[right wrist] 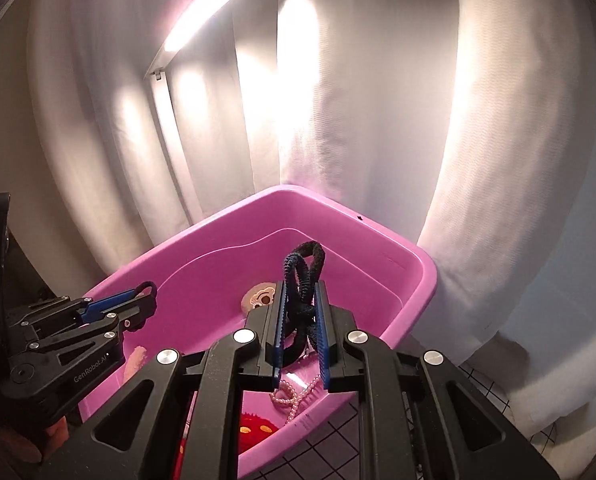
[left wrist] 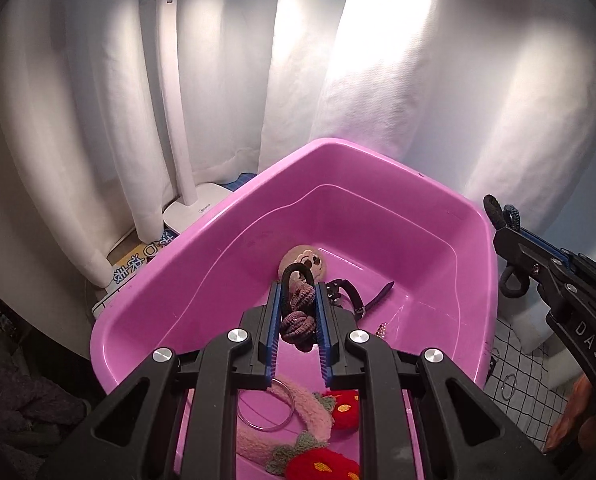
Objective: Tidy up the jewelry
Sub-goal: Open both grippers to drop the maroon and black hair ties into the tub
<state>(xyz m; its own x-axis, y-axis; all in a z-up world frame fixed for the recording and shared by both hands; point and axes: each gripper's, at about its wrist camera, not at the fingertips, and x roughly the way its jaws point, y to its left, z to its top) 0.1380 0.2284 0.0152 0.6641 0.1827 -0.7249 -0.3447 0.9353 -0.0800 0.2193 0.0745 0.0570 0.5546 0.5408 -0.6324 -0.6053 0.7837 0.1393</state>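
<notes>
My left gripper is shut on a mauve braided hair tie with a black loop, held over the pink tub. My right gripper is shut on a black braided hair tie, also above the pink tub. Inside the tub lie a round beige bear patch, a dark purple strap, a clear ring, a fuzzy pink headband with red strawberries and a pink pearl string. Each gripper shows in the other's view, the right one and the left one.
White curtains hang behind the tub. A white desk lamp stands at the back left. A grid-patterned cloth with a small ring on it lies to the right of the tub.
</notes>
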